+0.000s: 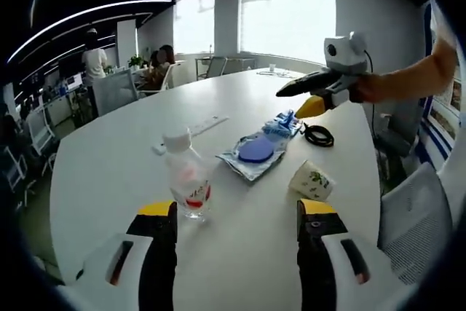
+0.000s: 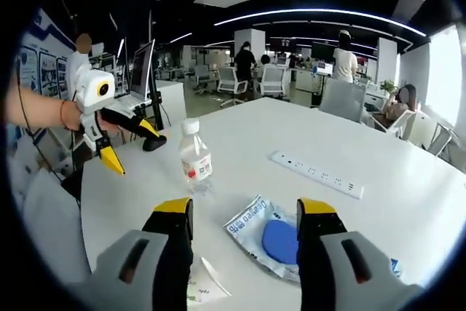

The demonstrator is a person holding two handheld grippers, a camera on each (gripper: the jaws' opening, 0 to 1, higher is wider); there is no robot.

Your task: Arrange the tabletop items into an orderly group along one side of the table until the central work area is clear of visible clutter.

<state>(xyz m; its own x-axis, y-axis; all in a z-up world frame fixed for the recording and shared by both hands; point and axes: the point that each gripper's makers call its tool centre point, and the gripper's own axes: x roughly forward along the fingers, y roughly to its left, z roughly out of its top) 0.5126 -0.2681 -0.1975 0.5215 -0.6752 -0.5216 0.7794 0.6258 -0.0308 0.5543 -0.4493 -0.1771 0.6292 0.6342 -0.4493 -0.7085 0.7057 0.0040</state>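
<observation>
Left gripper [image 1: 237,216], jaws spread and empty, is hovering nearest the upright clear plastic bottle [image 1: 187,180] standing just ahead by its left jaw; right gripper [image 2: 245,216], also spread, is facing the blue-disc packet [image 2: 266,237].

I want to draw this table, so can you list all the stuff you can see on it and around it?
bottle: one, clear with white cap and red label, upright near the table edge.
pouch: one, silvery with a blue disc, flat mid-table.
blue wrapper: one, crumpled, touching the pouch's far end.
cup: one, white with green print, on its side.
cable: one, black, coiled beside the wrapper.
power strip: one, white, lying beyond the pouch.
table: one, white.
chairs: several, grey, beyond the table.
people: a few, in the background.
left tool: open, empty.
right tool: open, over the pouch.
</observation>
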